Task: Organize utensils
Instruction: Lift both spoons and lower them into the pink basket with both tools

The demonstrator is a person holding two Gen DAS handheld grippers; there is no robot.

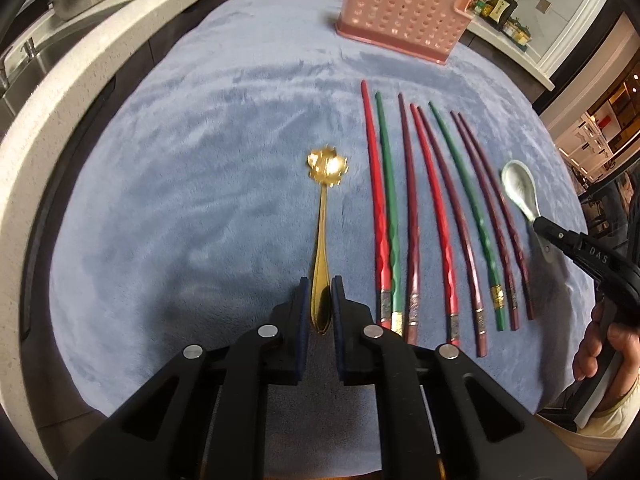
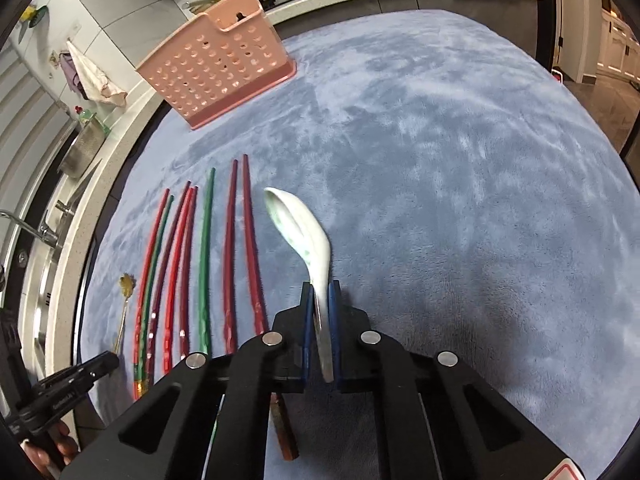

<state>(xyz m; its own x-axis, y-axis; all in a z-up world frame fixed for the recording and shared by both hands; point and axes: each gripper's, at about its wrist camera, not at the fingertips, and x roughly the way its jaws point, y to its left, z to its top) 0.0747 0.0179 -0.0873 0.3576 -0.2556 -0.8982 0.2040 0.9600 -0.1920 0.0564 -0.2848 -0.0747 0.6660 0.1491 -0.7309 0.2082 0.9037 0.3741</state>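
I have left gripper (image 1: pixel 320 300) jaws clamped on gold spoon (image 1: pixel 322 240) handle, right gripper (image 2: pixel 320 304) jaws on white spoon (image 2: pixel 304 232), both pointing toward pink basket (image 1: pixel 404 16) ahead, apparently nearer right.

The pink utensil basket (image 1: pixel 404 12) is cut off at the top edge of the left wrist view. The handle end of the ceramic spoon (image 1: pixel 520 190) is hidden there by the right gripper (image 1: pixel 538 226). The bottles (image 1: pixel 500 10) behind the basket are too small to identify.
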